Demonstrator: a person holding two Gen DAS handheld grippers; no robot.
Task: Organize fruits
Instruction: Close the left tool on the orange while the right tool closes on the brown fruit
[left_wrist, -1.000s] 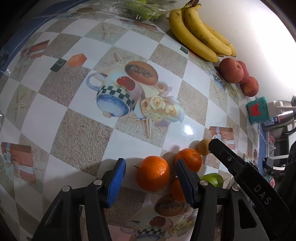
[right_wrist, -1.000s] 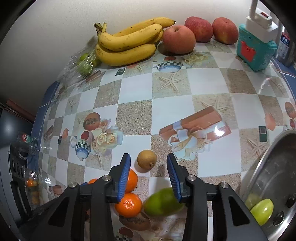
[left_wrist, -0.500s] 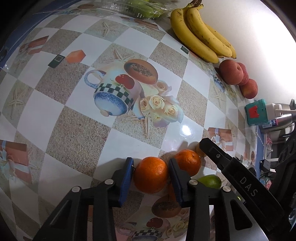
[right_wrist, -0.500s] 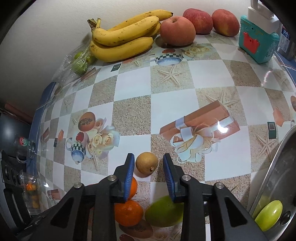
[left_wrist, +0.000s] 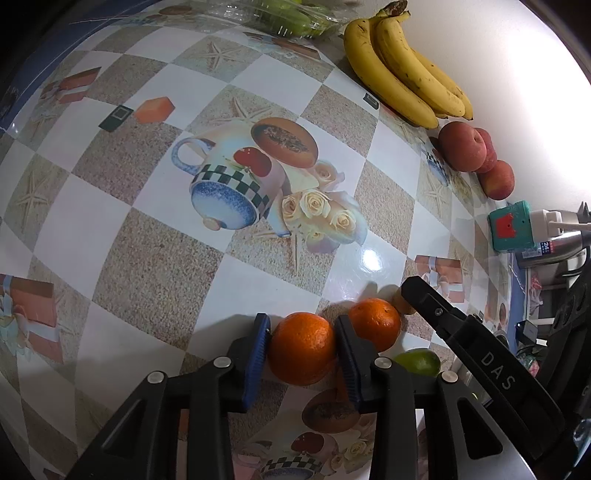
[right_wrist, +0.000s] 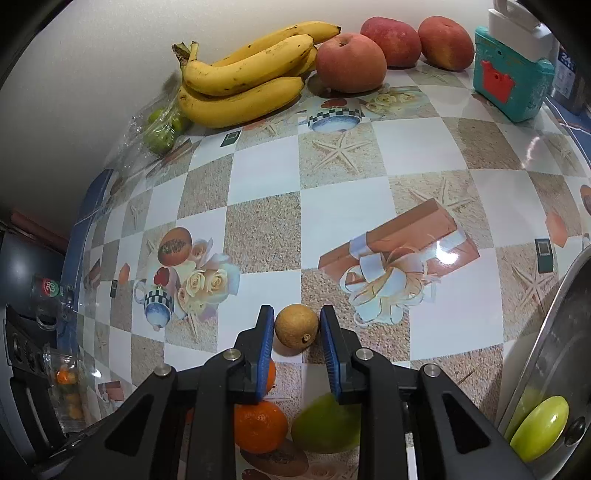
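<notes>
Orange fruit: an orange (left_wrist: 302, 348) sits squarely between the blue pads (left_wrist: 258, 354) of the left gripper (left_wrist: 301, 356), both pads pressed on its flanks, so the jaws are clamped on it. It appears to rest on the tablecloth (left_wrist: 147, 258) near the near edge. A second orange (left_wrist: 375, 328) lies just right of the right pad, touching or nearly so; a green fruit (left_wrist: 417, 362) sits beyond that.

Right gripper (right_wrist: 296, 334): narrow gap, a small brown round fruit (right_wrist: 296, 325) centred between its fingertips. The left pad looks in contact, the right shows a sliver of gap, so cannot tell if fully gripped. The fruit is round with no long axis that matters, stem end facing the camera and down.

Key relation: each fruit is dead centre in its own jaws, so no sideways correction seems needed; next likely a lift. Risk: the left lift nudging the neighbouring orange.

Bananas (right_wrist: 243, 79) and apples (right_wrist: 351, 62) are grouped along the far edge by the wall.
</notes>
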